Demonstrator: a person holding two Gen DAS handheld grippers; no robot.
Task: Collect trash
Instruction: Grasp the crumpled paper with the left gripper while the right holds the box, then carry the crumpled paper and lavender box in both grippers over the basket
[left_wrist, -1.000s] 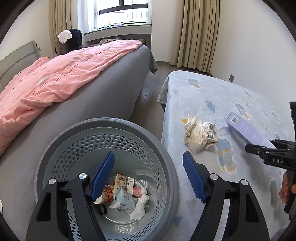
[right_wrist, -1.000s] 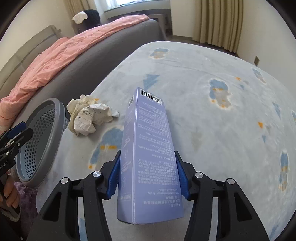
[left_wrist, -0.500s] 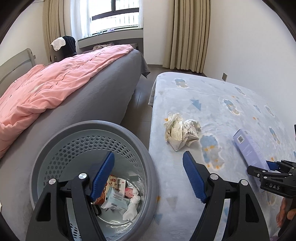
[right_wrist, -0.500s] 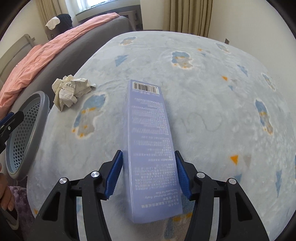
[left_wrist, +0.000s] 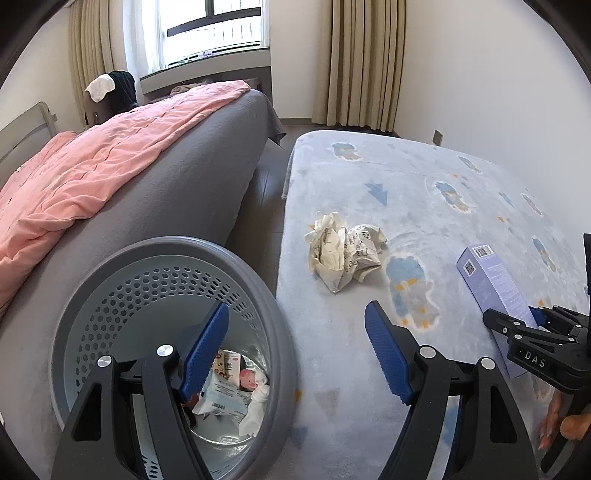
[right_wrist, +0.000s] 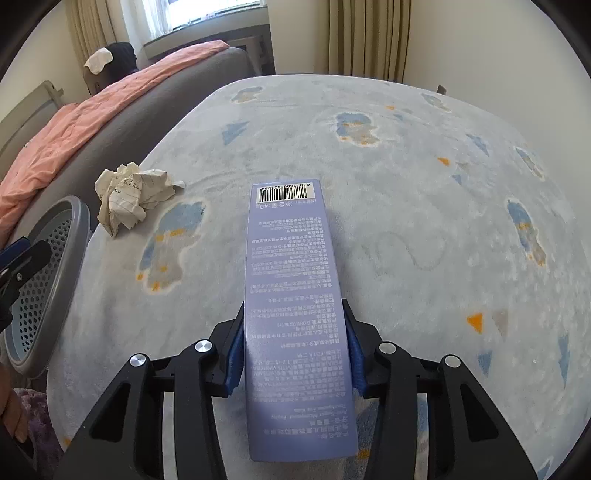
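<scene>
Pale-blue patterned rug (right_wrist: 406, 221) lies beside grey bed (left_wrist: 192, 192), crumpled paper (left_wrist: 343, 251) on it.

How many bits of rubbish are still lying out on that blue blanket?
2. A crumpled paper wad lies on the blanket near the gray bin. A purple box is clamped in the right gripper. More may be out of view.

Soft daylight enters from the bright, overexposed window with white frame (left_wrist: 207, 33); both pictures are sharp, with strongly curved fisheye edges.
</scene>
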